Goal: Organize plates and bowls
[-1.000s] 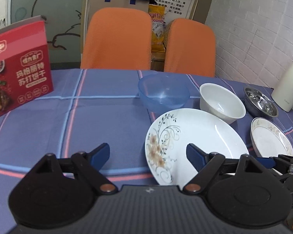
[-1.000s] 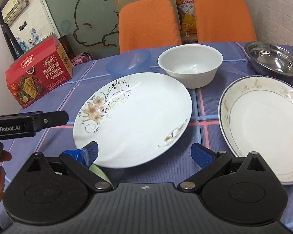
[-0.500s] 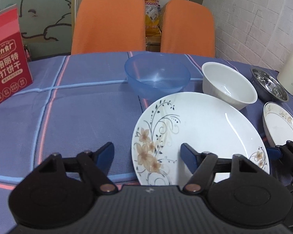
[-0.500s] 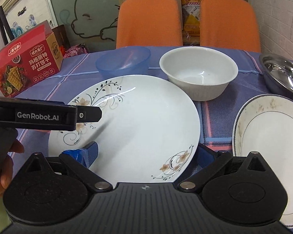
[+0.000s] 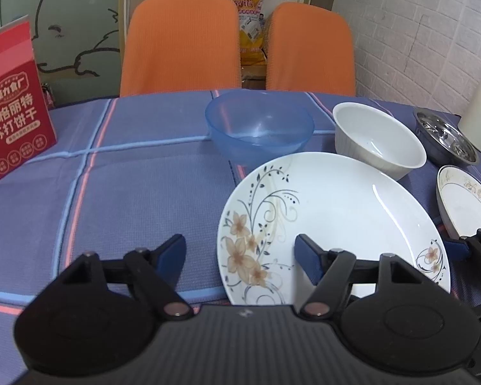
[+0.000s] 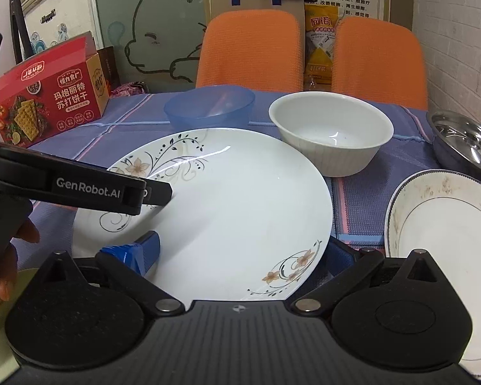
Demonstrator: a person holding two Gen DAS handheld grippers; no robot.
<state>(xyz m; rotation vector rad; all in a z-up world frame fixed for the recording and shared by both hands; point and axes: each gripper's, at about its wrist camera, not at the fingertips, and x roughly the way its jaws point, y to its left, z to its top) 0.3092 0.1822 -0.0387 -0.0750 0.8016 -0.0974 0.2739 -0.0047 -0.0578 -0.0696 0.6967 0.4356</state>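
Over the floral plate (image 6: 227, 211), the right gripper (image 6: 240, 253) is opening wider than before around its near edge, while the left gripper (image 5: 240, 253) has narrowed, jaws still apart; only the right view shows a hand (image 6: 3, 256).

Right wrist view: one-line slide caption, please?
Right gripper opening astride the flowered plate's near rim; left gripper over it.

Both wrist views look down, sharing floral plate (image 5: 336, 211).

The plate (image 6: 240, 199) is white with brown flowers and dark vines. The tablecloth (image 5: 128, 186) is purple with pink and blue lines.
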